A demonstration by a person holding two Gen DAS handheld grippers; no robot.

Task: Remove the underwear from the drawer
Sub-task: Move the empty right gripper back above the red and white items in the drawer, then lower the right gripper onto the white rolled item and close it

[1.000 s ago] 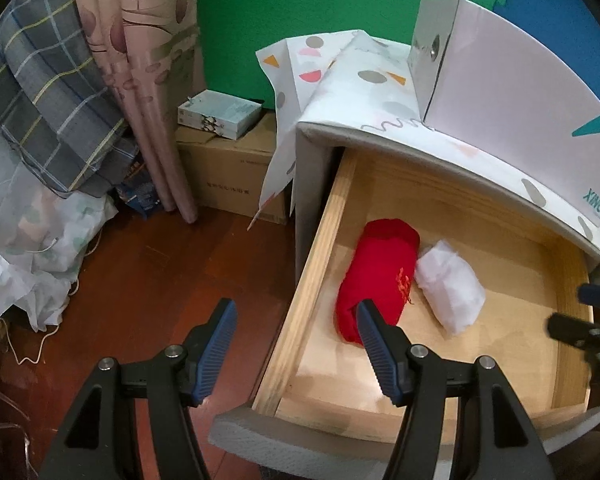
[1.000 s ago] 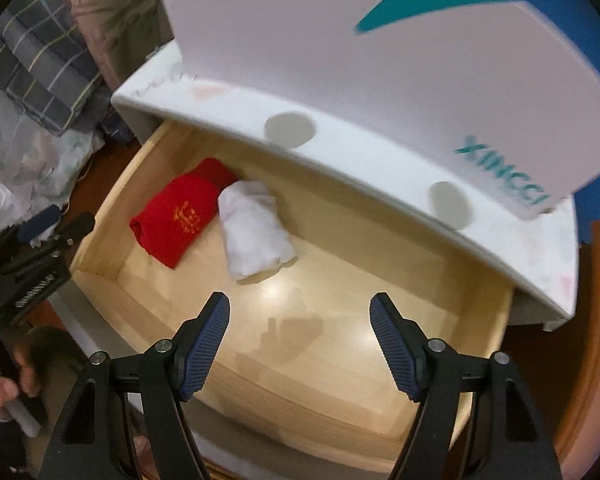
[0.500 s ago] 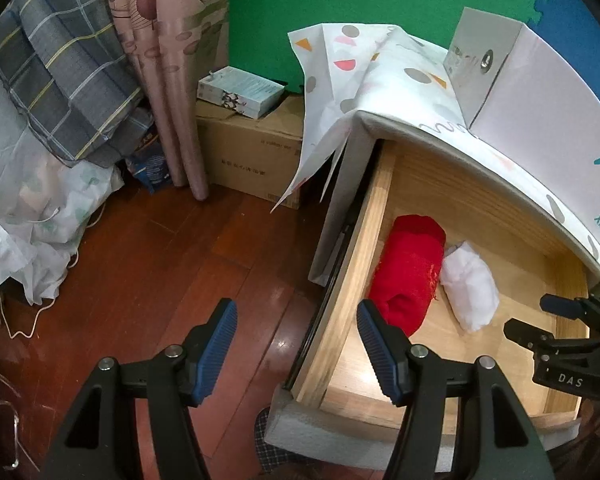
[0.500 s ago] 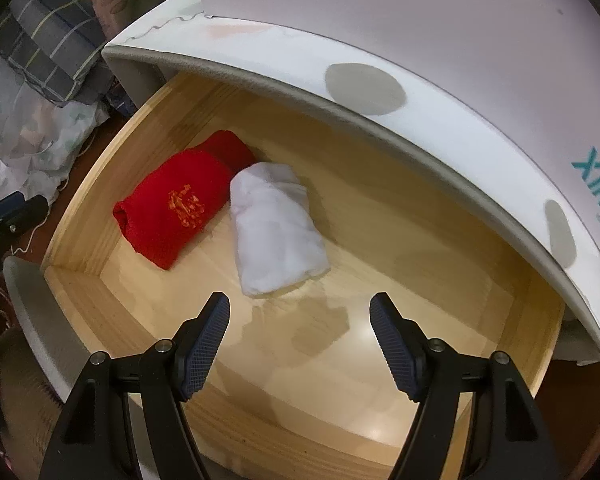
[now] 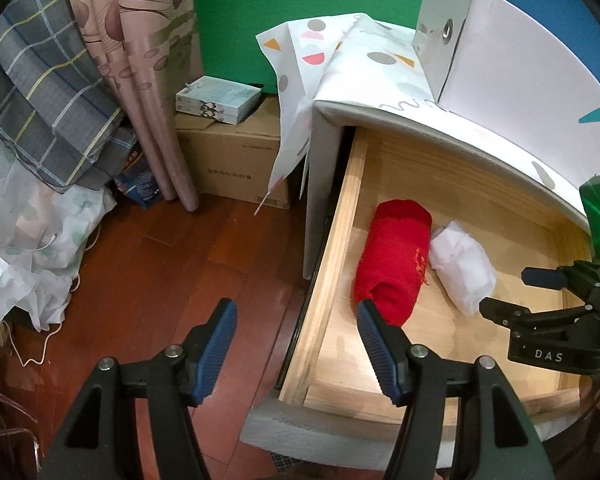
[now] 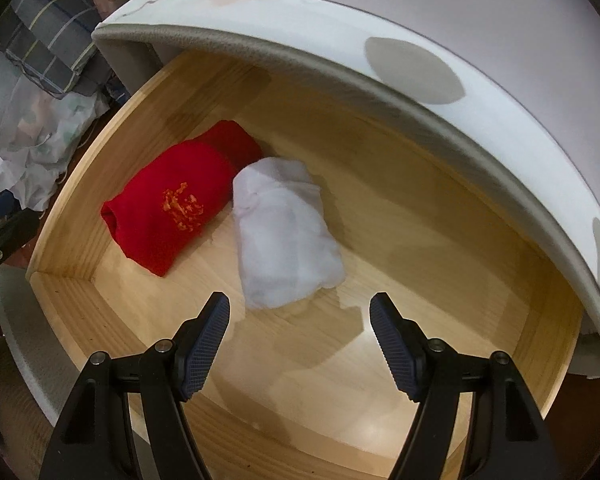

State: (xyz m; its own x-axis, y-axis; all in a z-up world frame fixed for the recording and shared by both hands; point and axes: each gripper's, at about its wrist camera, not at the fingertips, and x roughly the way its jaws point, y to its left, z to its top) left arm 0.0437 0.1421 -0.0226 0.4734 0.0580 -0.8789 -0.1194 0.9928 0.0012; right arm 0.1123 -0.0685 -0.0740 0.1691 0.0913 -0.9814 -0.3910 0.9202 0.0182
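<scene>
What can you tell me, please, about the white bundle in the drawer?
The white bundle is a soft, thin, slightly sheer-looking fabric folded into a loose oblong roll. It lies flat on the floor of the open wooden drawer, its far end against the red bundle beside it. The right gripper hangs open just above its near end, not touching it.

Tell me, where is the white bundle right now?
In the right wrist view the white bundle lies in the open drawer, touching the red bundle's right side.
</scene>
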